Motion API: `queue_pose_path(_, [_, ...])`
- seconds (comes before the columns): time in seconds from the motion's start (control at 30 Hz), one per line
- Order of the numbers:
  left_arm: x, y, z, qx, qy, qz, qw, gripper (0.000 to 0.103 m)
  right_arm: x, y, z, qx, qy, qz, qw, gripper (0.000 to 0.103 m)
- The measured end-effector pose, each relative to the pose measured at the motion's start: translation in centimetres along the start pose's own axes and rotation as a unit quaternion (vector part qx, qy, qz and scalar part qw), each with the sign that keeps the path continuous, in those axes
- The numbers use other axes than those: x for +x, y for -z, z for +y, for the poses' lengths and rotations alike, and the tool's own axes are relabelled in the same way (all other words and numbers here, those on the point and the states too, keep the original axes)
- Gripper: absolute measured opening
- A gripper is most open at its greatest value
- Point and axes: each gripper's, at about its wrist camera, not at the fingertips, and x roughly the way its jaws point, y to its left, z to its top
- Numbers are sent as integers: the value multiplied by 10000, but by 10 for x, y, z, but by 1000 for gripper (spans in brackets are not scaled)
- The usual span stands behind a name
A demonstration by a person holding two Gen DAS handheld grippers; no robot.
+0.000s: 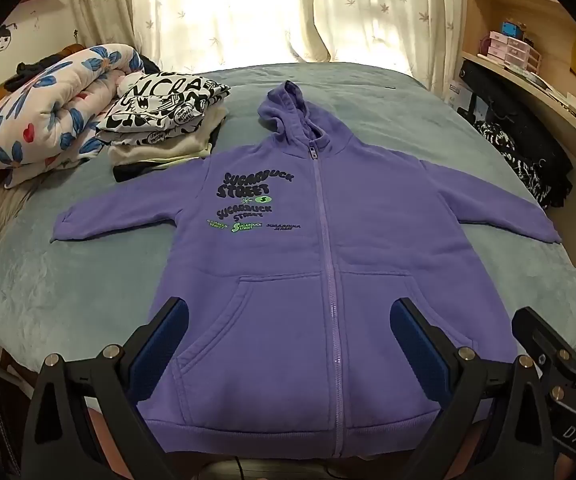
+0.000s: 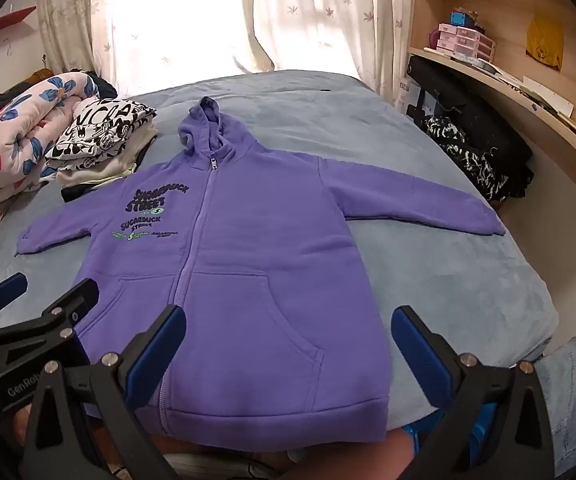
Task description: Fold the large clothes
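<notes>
- A purple hoodie (image 1: 288,248) is lying flat on the bed (image 1: 67,288), front side up, with the zip closed to the neck.
- Both sleeves are spreading out to the sides, and the hood is pointing to the curtain (image 1: 223,12) at the far end.
- The hem is lying at the near edge of the bed, close to both grippers.
- The left gripper (image 1: 288,336) is hovering above the lower part of the hoodie with its jaws wide apart, holding nothing.
- The right gripper (image 2: 288,336) is hovering just beside it, over the pocket, also wide apart and holding nothing.
- A pile of folded clothes (image 1: 163,120) is sitting on the bed near the left sleeve, and a rolled flowered quilt (image 1: 47,108) is lying just beside the pile.
- Dark clothes (image 2: 472,156) are hanging at the right, under a wooden shelf (image 2: 500,80).
</notes>
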Motion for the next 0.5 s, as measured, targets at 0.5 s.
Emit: queue_pose_path(0.5, [11, -6, 1, -73, 181, 354, 9992, 100, 5, 1, -6, -7, -28, 20, 10000, 103])
